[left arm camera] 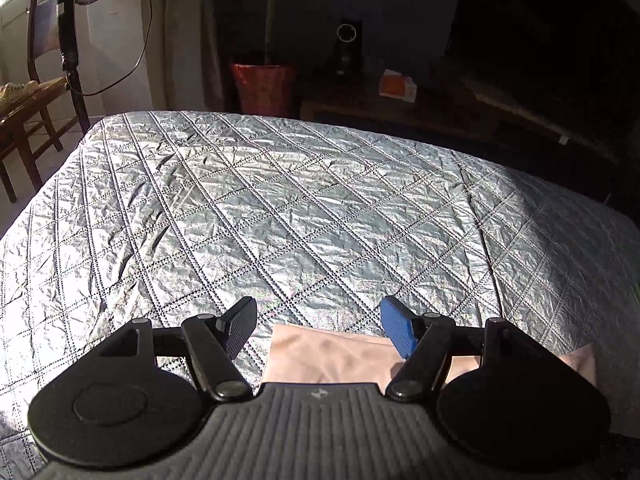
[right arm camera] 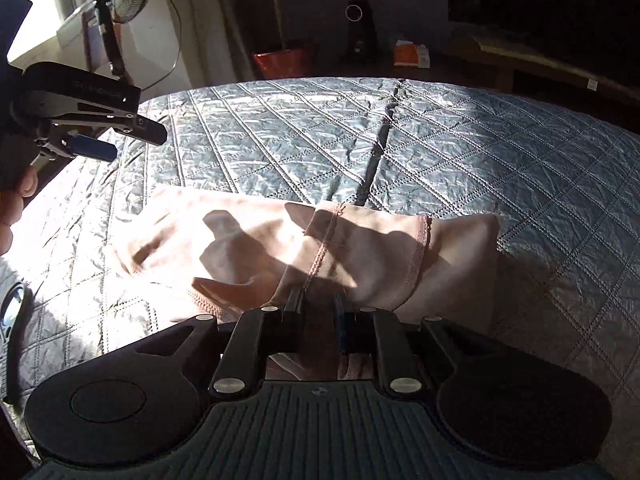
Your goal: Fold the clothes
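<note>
A pale pink garment [right arm camera: 360,248] lies bunched across the near part of a grey quilted bed [right arm camera: 280,128], its stitched hems showing. My right gripper [right arm camera: 318,302] has its two fingers close together with a fold of the garment pinched between them. In the left wrist view a flat edge of the same garment [left arm camera: 332,356] shows just under my left gripper [left arm camera: 318,314], whose jaws stand wide apart with nothing between them. Seen from the right wrist, the left gripper [right arm camera: 136,144] hovers above the bed's left side, apart from the cloth, held by a hand [right arm camera: 16,200].
The quilted bed [left arm camera: 280,208] stretches ahead, sunlit. Beyond its far edge stand a red bin [left arm camera: 264,88], a dark speaker [left arm camera: 348,46] and an orange box [left arm camera: 396,84] on dark furniture. A standing fan [left arm camera: 76,20] and a wooden chair [left arm camera: 28,112] are at the left.
</note>
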The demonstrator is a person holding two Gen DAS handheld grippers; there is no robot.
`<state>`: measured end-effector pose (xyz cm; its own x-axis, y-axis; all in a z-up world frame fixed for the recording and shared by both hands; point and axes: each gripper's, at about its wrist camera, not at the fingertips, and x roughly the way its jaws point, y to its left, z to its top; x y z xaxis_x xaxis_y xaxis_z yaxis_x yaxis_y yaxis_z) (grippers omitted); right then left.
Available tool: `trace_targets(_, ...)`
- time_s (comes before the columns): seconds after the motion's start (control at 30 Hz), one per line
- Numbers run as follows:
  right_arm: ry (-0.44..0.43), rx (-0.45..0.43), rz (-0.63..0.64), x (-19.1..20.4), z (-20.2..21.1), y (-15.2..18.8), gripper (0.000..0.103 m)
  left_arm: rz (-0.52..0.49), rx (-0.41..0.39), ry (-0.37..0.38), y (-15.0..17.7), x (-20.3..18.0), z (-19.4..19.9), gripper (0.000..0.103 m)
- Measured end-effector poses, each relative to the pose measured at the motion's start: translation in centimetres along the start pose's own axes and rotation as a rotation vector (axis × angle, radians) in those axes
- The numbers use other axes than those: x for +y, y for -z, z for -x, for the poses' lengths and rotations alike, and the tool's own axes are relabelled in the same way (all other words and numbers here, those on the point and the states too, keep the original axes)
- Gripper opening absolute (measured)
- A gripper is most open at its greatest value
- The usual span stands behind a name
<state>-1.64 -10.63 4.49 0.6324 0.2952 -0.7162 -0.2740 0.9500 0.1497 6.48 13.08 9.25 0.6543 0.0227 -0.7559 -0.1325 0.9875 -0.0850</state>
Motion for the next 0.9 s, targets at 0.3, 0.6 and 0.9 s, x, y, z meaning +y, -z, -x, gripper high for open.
trace_targets(0.3,-0.007,-0.029,0.015,0.2,-0.8,0.4,0.042,0.087,0.008,-0.038,-0.1,2.8,0.2,0.066)
trace_targets(0.6,0.035,-0.018,0.26,4.2,0.5,0.6,0.044,0.188,0.028,0.004,-0.5,3.7,-0.1,0.066)
trace_targets(0.9,0.055,-0.07,0.229,4.5,1.3,0.3,0.011,0.17,0.036,0.016,-0.3,3.1,-0.2,0.066)
